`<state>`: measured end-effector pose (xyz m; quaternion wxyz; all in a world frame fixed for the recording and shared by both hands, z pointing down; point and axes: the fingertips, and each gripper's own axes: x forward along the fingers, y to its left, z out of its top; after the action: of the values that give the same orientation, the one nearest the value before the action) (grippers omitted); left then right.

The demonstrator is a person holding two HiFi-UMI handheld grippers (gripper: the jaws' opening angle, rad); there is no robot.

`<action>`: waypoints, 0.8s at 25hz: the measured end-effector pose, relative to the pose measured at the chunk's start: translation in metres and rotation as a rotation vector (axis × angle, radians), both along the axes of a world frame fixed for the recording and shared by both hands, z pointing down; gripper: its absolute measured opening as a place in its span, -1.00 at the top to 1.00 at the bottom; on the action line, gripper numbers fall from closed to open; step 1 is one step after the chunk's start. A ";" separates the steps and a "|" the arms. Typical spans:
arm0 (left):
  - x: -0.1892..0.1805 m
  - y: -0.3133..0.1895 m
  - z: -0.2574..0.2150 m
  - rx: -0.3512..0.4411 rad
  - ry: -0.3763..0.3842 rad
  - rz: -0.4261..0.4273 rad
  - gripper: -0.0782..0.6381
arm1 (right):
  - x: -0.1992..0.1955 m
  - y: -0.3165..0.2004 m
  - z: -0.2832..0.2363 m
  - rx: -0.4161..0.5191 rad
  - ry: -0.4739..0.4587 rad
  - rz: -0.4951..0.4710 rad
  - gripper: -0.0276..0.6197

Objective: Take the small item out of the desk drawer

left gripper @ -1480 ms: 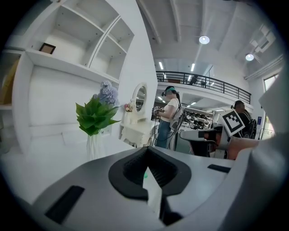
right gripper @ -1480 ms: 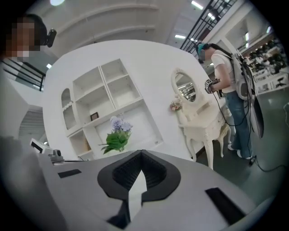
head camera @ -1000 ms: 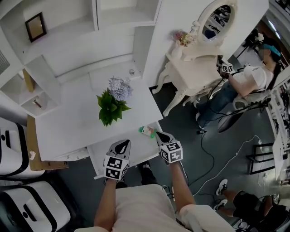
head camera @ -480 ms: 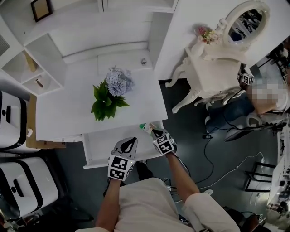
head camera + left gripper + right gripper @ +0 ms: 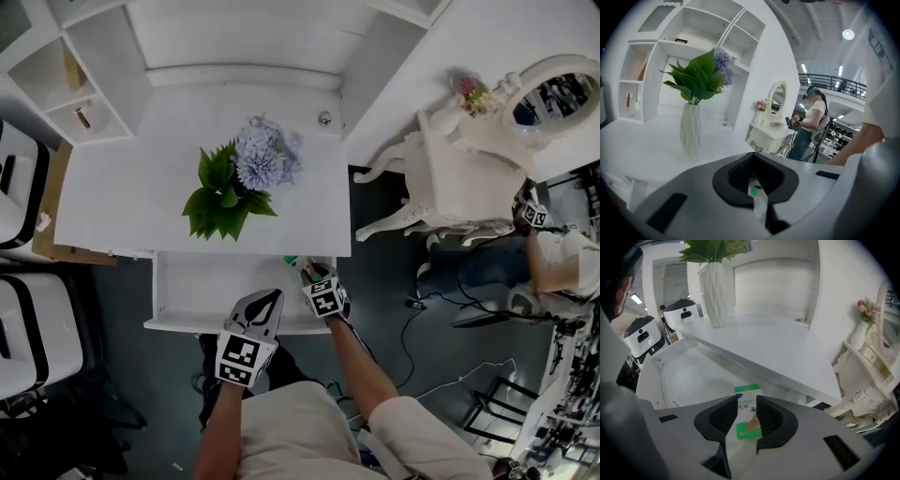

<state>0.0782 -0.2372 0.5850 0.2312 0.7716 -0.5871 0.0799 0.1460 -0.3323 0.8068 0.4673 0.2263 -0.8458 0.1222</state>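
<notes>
Bandage box point(image 5: 746, 397) sits between right gripper's point(image 5: 747, 409) just-opened fingers point(image 5: 771, 420).

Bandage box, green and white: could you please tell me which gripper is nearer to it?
Right. The right gripper, jaws just opening, straddles the bandage box; the left gripper is apart, at the drawer front.

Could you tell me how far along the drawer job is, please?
Done: the drawer stands open. In hand: the right gripper straddles the green-and-white box in the drawer's right corner, its jaws just opening. Remaining: gripping it and lifting it out; the left gripper looks shut, empty.
</notes>
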 end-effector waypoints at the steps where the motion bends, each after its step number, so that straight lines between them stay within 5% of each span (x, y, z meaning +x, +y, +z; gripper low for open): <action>1: -0.004 0.003 0.002 0.000 0.009 -0.013 0.73 | -0.004 0.000 0.005 -0.019 -0.010 0.005 0.41; 8: -0.028 0.019 0.017 0.000 0.061 -0.090 0.73 | -0.030 -0.001 0.035 -0.058 0.068 -0.038 -0.20; 16: -0.050 0.032 0.029 -0.009 0.087 -0.133 0.73 | -0.030 -0.007 0.060 -0.028 0.262 -0.015 -0.27; 20: -0.064 0.041 0.034 -0.018 0.094 -0.152 0.73 | -0.038 -0.007 0.070 -0.047 0.274 0.005 -0.31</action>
<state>0.0145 -0.1962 0.6192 0.2710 0.7257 -0.6316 0.0312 0.1083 -0.3392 0.8769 0.5833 0.2322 -0.7704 0.1111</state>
